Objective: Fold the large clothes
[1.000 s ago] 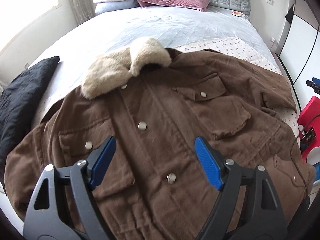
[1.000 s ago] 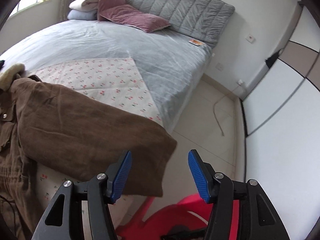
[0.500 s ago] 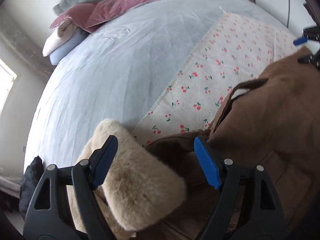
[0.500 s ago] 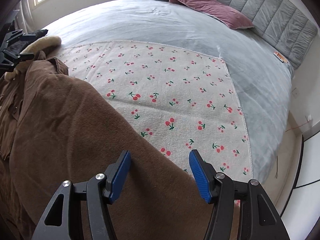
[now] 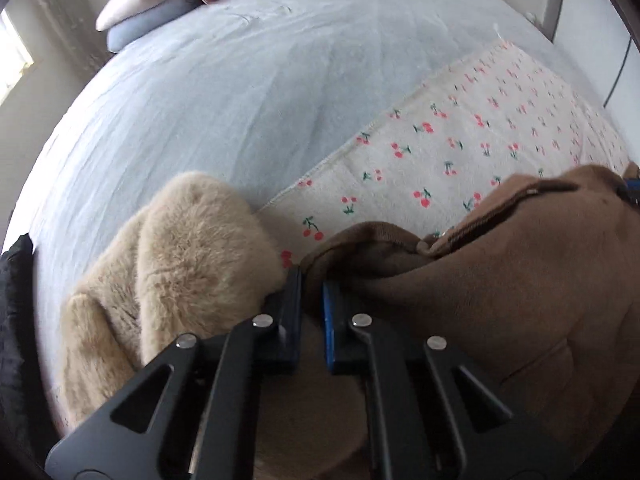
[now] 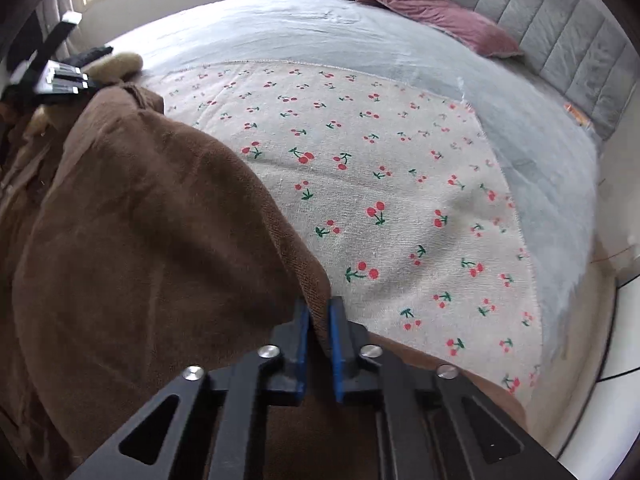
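Observation:
A large brown jacket (image 5: 500, 300) with a cream fur collar (image 5: 180, 256) lies on the bed. My left gripper (image 5: 310, 280) is shut on the jacket's shoulder edge right beside the collar. My right gripper (image 6: 318, 312) is shut on the edge of the jacket's brown sleeve (image 6: 152, 232), which is bunched and lifted over the cherry-print cloth (image 6: 380, 184). The left gripper also shows far left in the right wrist view (image 6: 60, 80).
The bed has a pale blue cover (image 5: 240, 92), with the cherry-print cloth (image 5: 460, 148) on top. Pink and white pillows (image 6: 420, 4) lie by the grey headboard (image 6: 560, 40). A black cushion (image 5: 16, 320) lies at the left edge. The floor (image 6: 608, 320) shows past the bed's right side.
Both grippers were open half a second ago. Both have now closed, the left on the jacket by the collar, the right on the sleeve edge, and the sleeve fabric has bunched up.

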Demonstrator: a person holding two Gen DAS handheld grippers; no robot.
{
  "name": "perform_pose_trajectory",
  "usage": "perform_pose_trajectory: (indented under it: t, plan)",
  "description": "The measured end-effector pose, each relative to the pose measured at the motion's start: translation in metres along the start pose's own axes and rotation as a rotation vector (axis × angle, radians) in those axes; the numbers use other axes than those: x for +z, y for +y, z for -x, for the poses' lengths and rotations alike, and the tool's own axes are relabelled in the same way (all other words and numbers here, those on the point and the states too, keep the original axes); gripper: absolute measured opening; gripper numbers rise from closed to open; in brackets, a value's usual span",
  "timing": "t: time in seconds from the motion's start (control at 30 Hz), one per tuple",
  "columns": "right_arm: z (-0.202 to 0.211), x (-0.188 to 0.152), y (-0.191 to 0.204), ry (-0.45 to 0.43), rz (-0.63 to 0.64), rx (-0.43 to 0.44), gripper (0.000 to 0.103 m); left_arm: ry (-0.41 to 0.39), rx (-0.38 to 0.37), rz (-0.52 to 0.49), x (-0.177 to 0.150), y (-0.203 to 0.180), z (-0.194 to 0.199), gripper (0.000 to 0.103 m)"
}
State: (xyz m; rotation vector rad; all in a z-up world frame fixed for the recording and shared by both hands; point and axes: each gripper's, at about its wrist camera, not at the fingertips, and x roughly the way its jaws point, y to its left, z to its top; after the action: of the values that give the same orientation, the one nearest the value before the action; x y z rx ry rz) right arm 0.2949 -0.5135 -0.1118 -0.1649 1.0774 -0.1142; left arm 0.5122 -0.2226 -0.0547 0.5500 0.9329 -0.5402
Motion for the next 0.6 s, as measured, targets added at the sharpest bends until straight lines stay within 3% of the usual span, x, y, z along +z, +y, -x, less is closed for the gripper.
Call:
perform_pose_trajectory:
  t: [0.1,0.13,0.17,0.2,0.27,0.33,0.4,0.47,0.53,0.6]
  plan:
    - [0.019,0.002,0.022,-0.069,0.059,-0.273,0.004,-0.154,0.05,0.149,0.003,0.01,0.024,0.003]
    - [0.021,0.009,0.018,-0.097,0.03,-0.354,0.004,-0.219,0.108,0.21,0.004,0.015,0.028,0.0]
    - [0.017,0.017,0.01,-0.104,-0.025,-0.427,0.004,-0.263,0.217,0.269,0.006,0.022,0.027,0.0]
    - [0.01,0.023,0.0,-0.1,-0.074,-0.442,0.004,-0.22,0.214,0.317,0.008,0.031,0.015,0.0]
    - [-0.008,0.029,-0.006,-0.041,-0.133,-0.392,0.006,-0.058,0.09,0.411,0.006,0.04,-0.009,0.001]
    - [-0.013,0.03,0.002,-0.019,-0.09,-0.431,0.011,-0.113,0.063,0.39,0.001,0.027,0.008,0.007]
    - [-0.004,0.028,0.003,-0.022,-0.082,-0.46,0.019,-0.157,0.044,0.294,-0.004,0.008,0.032,0.047]
    - [0.015,0.022,-0.001,-0.059,-0.128,-0.427,0.042,-0.206,0.048,0.219,-0.015,-0.014,0.057,0.063]
    - [0.037,0.013,-0.002,-0.101,-0.189,-0.375,0.058,-0.203,-0.02,0.176,-0.025,-0.033,0.069,0.063]
    - [0.059,-0.002,-0.001,-0.12,-0.244,-0.343,0.062,-0.179,-0.091,0.143,-0.038,-0.051,0.077,0.064]
